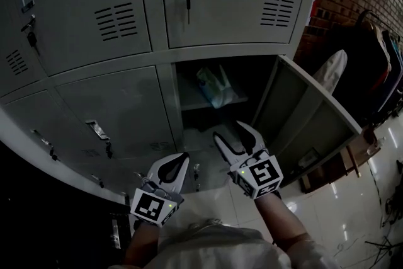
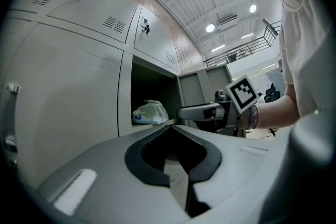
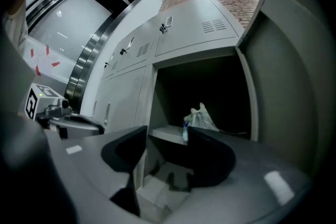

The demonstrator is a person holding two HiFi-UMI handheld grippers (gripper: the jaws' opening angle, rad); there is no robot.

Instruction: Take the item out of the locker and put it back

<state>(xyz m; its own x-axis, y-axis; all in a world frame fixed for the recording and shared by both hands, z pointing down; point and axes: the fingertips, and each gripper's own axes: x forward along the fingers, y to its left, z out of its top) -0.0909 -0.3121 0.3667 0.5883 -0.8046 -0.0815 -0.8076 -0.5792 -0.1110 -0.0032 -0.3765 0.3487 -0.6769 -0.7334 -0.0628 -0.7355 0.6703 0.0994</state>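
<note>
Bag (image 1: 214, 86) on shelf (image 1: 192, 101), upright (peak uppermost)

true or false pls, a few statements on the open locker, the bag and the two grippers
1. The lower locker's door stands open. True.
2. The right gripper holds the plastic bag. False: its jaws are apart and empty, and the bag lies inside the locker.
3. The left gripper has its jaws together. True.
4. The bag lies on the locker's floor. False: it sits on the shelf.
5. A key hangs from the lock of the locker above. True.
</note>
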